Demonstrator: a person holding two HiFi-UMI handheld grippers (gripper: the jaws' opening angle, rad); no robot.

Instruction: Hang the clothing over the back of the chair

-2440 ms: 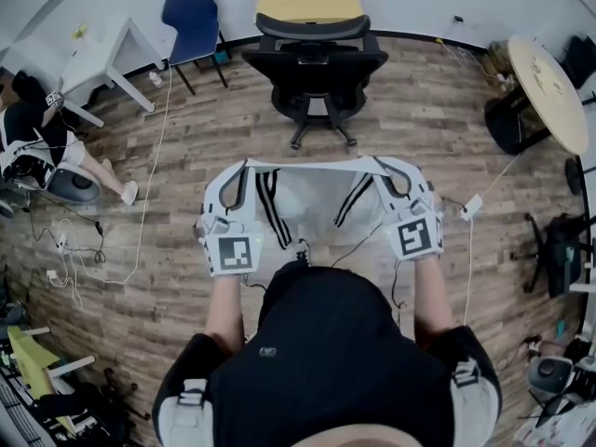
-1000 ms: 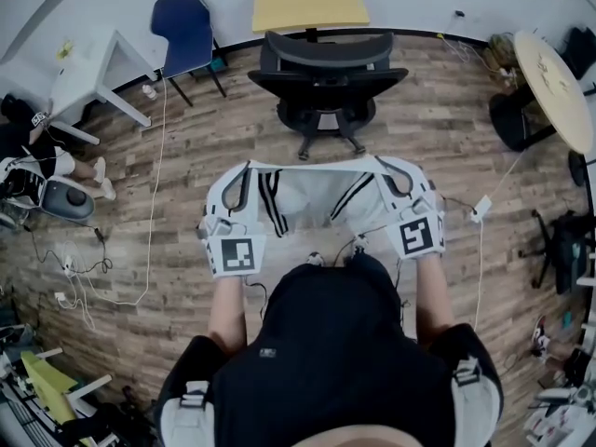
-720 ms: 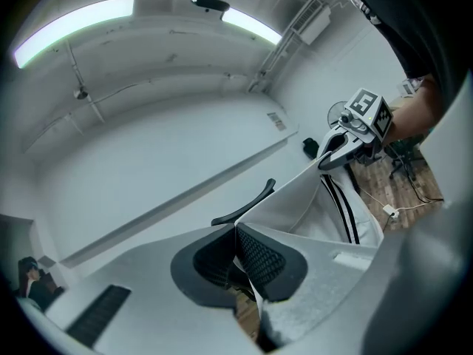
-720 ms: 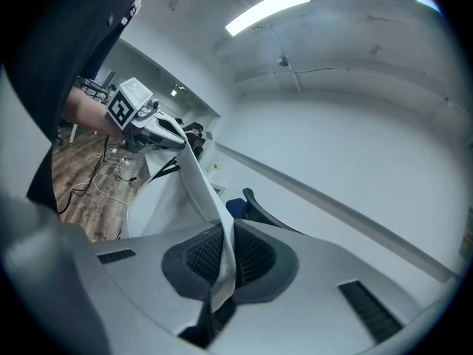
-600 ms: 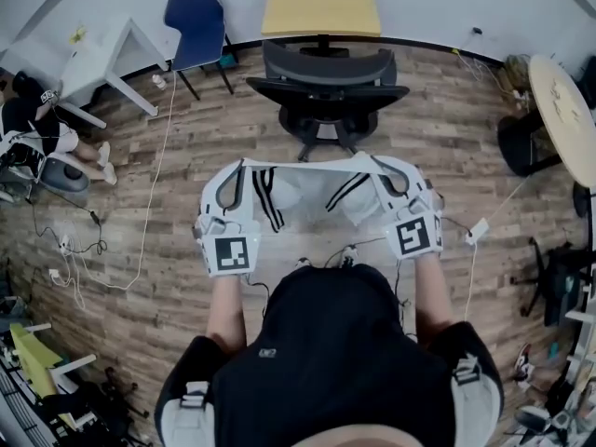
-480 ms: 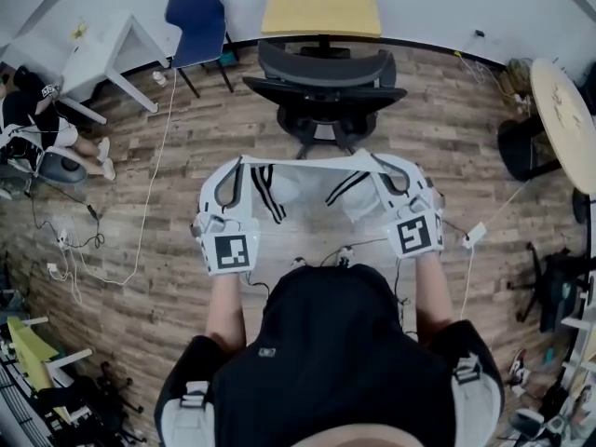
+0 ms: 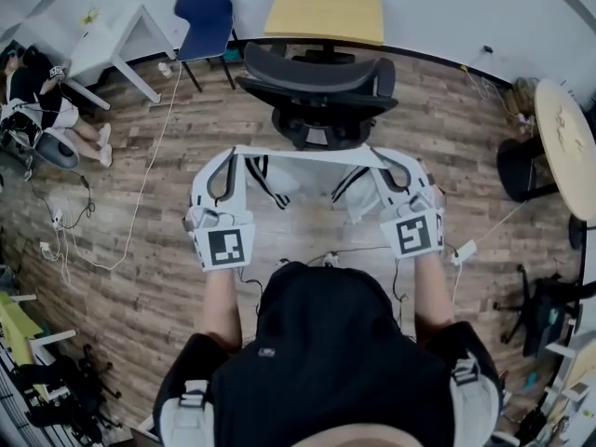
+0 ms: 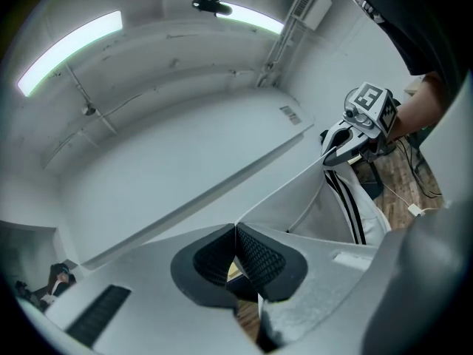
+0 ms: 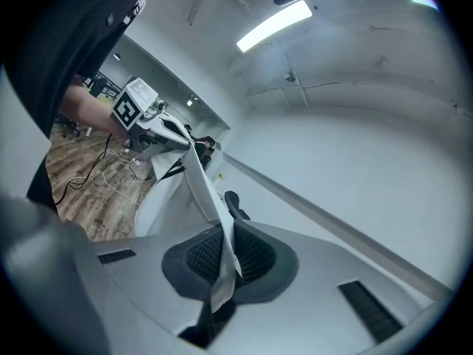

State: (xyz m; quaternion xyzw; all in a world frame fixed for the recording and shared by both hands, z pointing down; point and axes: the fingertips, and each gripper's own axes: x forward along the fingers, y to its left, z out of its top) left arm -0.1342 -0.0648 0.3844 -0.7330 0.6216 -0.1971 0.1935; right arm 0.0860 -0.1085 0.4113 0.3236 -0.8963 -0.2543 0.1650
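Left gripper (image 7: 237,153) and right gripper (image 7: 377,154) each pinch one end of the clothing (image 7: 303,172), jaws pressed together on the fabric. The clothing hangs stretched between them, near the chair (image 7: 317,71).

The near part of the black chair (image 7: 317,68) is hidden behind the clothing (image 7: 276,177), and the round table (image 7: 564,138) is cut by the right edge.

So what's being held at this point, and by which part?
The white striped garment, stretched taut between both grippers. The left gripper pinches one end of its top edge, and the right gripper pinches the other end.
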